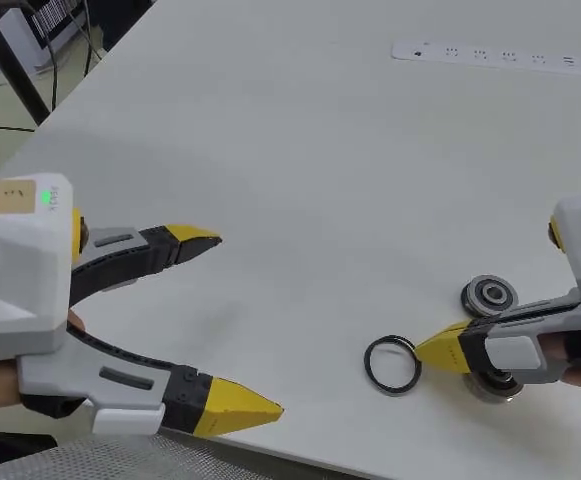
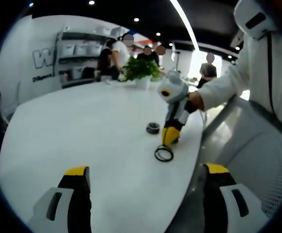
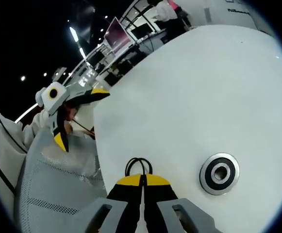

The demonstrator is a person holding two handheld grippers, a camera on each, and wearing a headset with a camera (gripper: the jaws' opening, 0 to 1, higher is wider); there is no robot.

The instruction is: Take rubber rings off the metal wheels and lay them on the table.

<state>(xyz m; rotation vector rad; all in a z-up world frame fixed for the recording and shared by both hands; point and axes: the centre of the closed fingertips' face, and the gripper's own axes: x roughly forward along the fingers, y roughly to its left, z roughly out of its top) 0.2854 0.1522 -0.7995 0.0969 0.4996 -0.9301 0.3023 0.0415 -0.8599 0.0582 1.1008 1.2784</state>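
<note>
Two grippers are over the white desk (image 1: 300, 140), and both show in all three views. The left gripper (image 1: 232, 322) hangs at the near left edge of the desk with its jaws wide apart and nothing between them; its own view (image 2: 147, 170) shows the same gap.

The right gripper (image 1: 425, 350) is low near the near edge, toward the right. Its jaws are pressed together, and its own view (image 3: 141, 178) shows nothing held between the tips.

One loose black rubber ring (image 1: 392, 364) lies flat on the desk just off those closed tips. It appears again in the left gripper view (image 2: 163, 154) and the right gripper view (image 3: 138, 165).

The head view shows two metal wheels. One wheel (image 1: 489, 295) lies flat just behind the right gripper, clear of it. A second wheel (image 1: 495, 383) is partly hidden under that gripper's body. One white power strip (image 1: 495, 55) lies far back on the desk.
</note>
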